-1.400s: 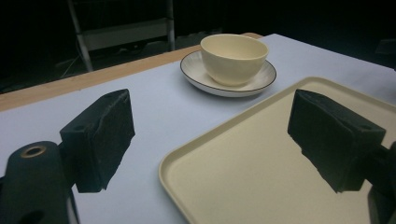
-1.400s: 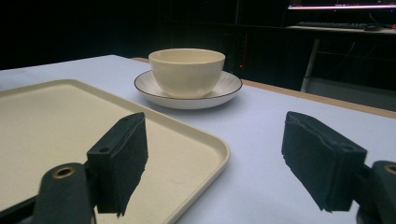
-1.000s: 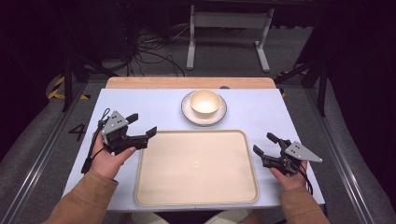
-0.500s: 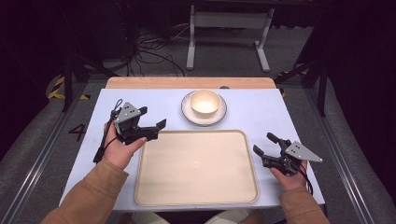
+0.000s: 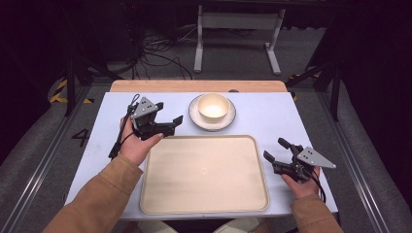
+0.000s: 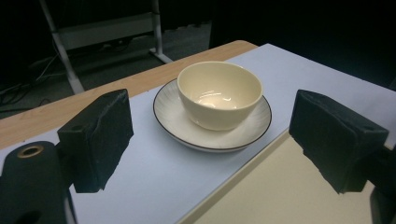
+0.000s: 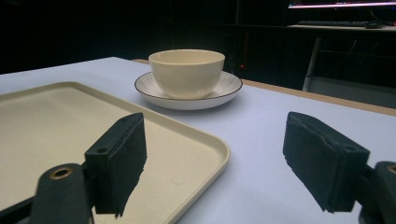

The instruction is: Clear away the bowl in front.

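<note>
On the table (image 5: 97, 145), tray (image 5: 204, 174) between both hand-held grippers, jaws apart, gripping nothing.

A cream bowl (image 5: 213, 107) is sitting upright and empty on a white saucer (image 5: 196, 115) (dark-rimmed), near the table's far edge. Just in front, a beige tray (image 5: 204, 173) is lying flat, empty.
</note>
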Demonstrator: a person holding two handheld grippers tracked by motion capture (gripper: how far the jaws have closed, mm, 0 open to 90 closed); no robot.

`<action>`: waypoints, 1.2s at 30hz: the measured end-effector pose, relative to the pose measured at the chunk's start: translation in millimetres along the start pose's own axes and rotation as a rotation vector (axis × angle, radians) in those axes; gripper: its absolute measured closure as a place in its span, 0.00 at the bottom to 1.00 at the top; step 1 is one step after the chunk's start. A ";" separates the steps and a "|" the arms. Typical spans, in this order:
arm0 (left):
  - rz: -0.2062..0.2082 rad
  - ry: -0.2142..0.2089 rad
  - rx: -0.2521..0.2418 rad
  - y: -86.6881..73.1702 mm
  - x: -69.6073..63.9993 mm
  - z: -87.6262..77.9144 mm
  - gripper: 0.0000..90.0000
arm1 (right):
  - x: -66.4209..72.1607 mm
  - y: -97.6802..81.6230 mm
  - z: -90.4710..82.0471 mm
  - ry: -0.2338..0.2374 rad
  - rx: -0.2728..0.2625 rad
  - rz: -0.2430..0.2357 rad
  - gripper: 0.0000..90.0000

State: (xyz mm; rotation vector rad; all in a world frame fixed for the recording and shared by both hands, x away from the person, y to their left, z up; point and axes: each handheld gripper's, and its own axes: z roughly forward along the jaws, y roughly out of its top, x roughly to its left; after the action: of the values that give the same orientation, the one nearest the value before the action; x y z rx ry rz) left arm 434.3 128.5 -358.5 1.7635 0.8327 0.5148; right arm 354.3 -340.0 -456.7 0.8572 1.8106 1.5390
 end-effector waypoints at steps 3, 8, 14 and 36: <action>-0.021 -0.007 -0.006 4.8 1.3 7.3 0.16 | -0.2 0.0 0.2 0.000 0.000 0.000 0.24; -0.011 0.007 -0.006 11.7 3.6 18.6 0.16 | -0.7 0.0 0.2 0.002 0.002 -0.001 0.24; -0.007 0.009 0.005 17.4 6.6 29.7 0.16 | -1.1 -0.1 -0.2 0.003 -0.001 0.004 0.18; -0.025 0.046 0.054 37.6 18.5 71.3 0.14 | -0.1 -1.2 -3.0 -0.012 -0.033 0.009 0.02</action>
State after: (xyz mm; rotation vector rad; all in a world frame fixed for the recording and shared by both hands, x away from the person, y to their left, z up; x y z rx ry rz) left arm 506.7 89.8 -348.3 1.7946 0.9069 0.5224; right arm 351.9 -342.0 -457.4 0.8583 1.7703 1.5609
